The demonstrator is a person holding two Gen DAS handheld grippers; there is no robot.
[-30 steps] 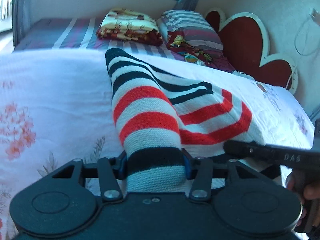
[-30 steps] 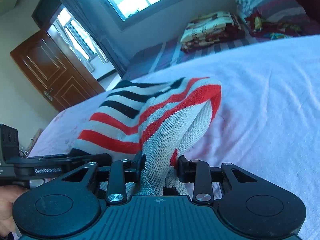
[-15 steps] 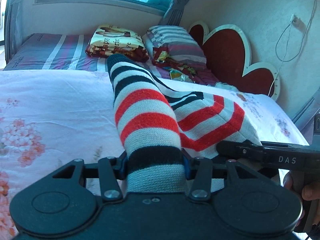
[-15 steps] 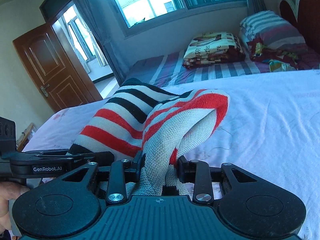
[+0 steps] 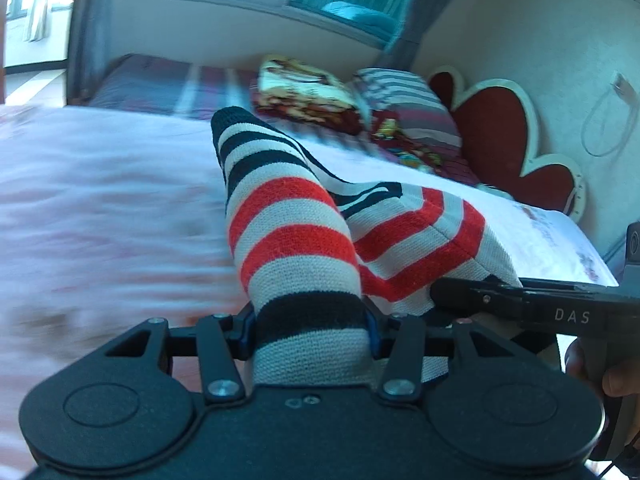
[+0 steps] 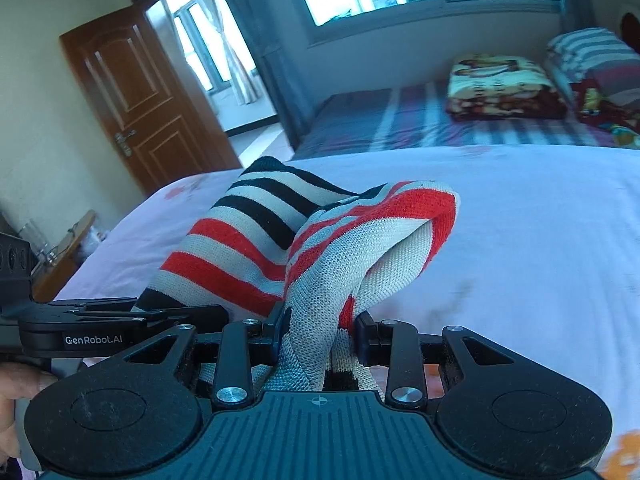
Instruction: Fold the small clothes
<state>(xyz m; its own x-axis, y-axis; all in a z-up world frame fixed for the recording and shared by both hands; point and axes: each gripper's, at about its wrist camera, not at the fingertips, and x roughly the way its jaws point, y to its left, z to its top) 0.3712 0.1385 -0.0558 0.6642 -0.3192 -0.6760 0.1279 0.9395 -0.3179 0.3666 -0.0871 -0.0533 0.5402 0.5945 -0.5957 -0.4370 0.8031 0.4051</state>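
Striped knit sweater hangs bunched above the floral bedspread, your left gripper and right gripper each clamped on a handful. Keep both hands level, lower evenly, lay it flat before creasing.

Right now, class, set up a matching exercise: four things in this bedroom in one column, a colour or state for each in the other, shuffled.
Things:
1. striped knit garment
2. door
3. heart-shaped headboard
4. folded blanket

States:
A. brown wood, standing open
B. red with a white rim
C. clamped in both hand-held grippers
D. lying on the striped sheet by the pillows

Pairs: 1-C, 2-A, 3-B, 4-D
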